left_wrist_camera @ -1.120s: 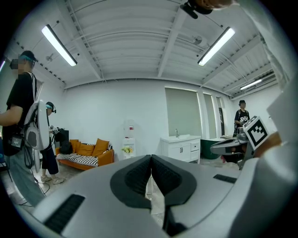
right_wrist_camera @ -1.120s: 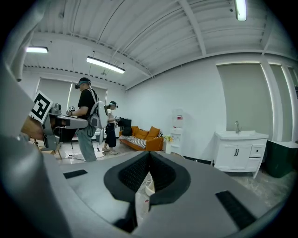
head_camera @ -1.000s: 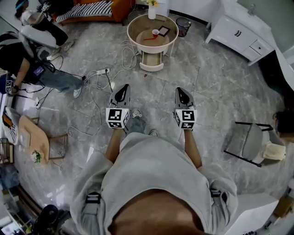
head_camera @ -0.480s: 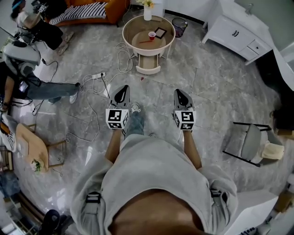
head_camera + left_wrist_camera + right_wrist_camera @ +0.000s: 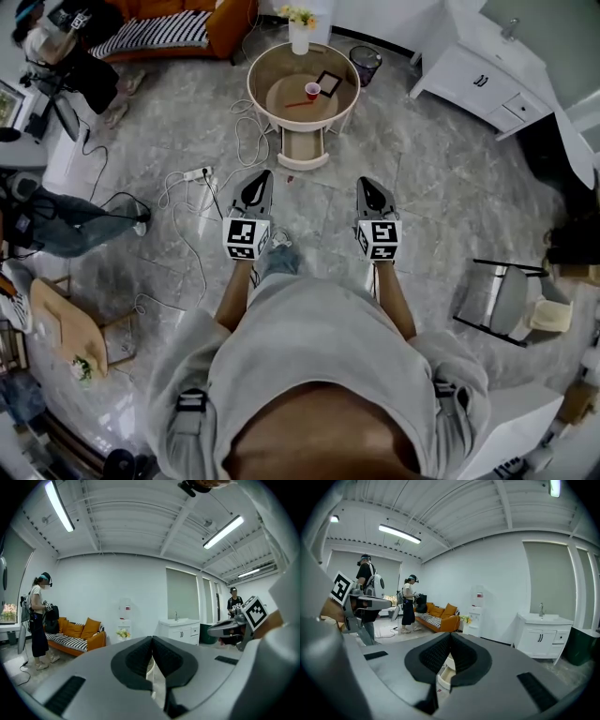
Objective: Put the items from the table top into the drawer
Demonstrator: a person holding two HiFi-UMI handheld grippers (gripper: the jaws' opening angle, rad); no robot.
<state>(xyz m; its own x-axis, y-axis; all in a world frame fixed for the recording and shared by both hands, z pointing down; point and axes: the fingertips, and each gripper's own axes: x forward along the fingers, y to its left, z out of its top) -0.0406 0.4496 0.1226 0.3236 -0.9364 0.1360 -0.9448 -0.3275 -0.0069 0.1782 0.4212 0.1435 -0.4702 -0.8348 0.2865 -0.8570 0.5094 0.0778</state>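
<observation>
A round beige table (image 5: pixel 267 58) stands far ahead on the grey floor, its drawer (image 5: pixel 303 144) pulled open toward me. On its top lie a red cup (image 5: pixel 313 90), a dark framed picture (image 5: pixel 328 83) and a thin red stick (image 5: pixel 294 104). A white vase of flowers (image 5: pixel 298 32) stands at its far rim. My left gripper (image 5: pixel 255 186) and right gripper (image 5: pixel 372 191) are held side by side in the air, well short of the table. Both are shut with nothing between the jaws. Past the right jaws the open drawer (image 5: pixel 443 677) shows.
A white power strip and cables (image 5: pixel 192 175) trail over the floor left of my path. A folding chair (image 5: pixel 502 292) stands at the right, a white cabinet (image 5: pixel 473 66) at the back right, an orange sofa (image 5: pixel 178 23) and people at the back left, a bin (image 5: pixel 365 64) beside the table.
I have walked forward: both grippers moved toward the table, which now shows a little larger and closer. The person at the left has slid back and partly out of view.
</observation>
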